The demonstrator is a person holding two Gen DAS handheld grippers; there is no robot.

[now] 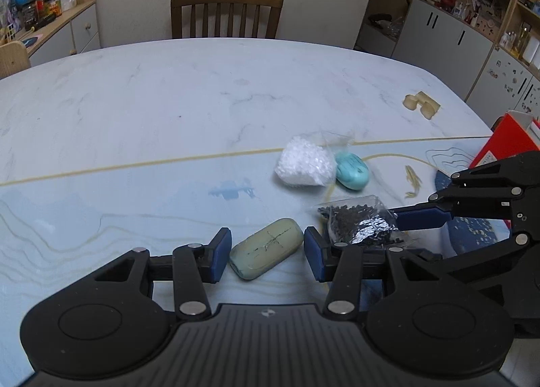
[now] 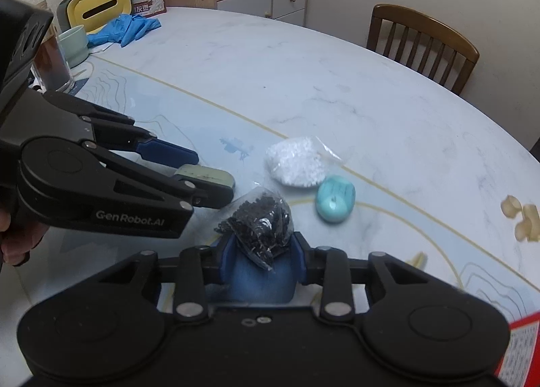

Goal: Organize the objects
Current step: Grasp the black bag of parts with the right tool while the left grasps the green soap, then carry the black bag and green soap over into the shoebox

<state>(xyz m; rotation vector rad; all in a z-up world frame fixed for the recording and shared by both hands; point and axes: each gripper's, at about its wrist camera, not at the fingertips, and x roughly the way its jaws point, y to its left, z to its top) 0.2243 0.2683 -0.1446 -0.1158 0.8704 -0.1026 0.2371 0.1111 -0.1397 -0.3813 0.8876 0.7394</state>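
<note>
My left gripper (image 1: 267,253) is open, its blue pads on either side of an olive-green soap bar (image 1: 266,252) lying on the table; a small gap shows on each side. The bar also shows in the right wrist view (image 2: 211,177) between the left gripper's fingers (image 2: 199,177). My right gripper (image 2: 263,253) is shut on a clear bag of black pellets (image 2: 260,220), which also shows in the left wrist view (image 1: 359,223). A bag of white pellets (image 1: 303,165) and a turquoise soap (image 1: 352,171) lie further out.
A red box (image 1: 506,140) stands at the right edge. Cream plastic pieces (image 1: 422,105) lie far right. A glass (image 2: 54,66), green bowl (image 2: 74,44), blue gloves (image 2: 125,29) and yellow tissue box (image 2: 98,7) sit at the table's far left. A wooden chair (image 1: 226,12) stands behind.
</note>
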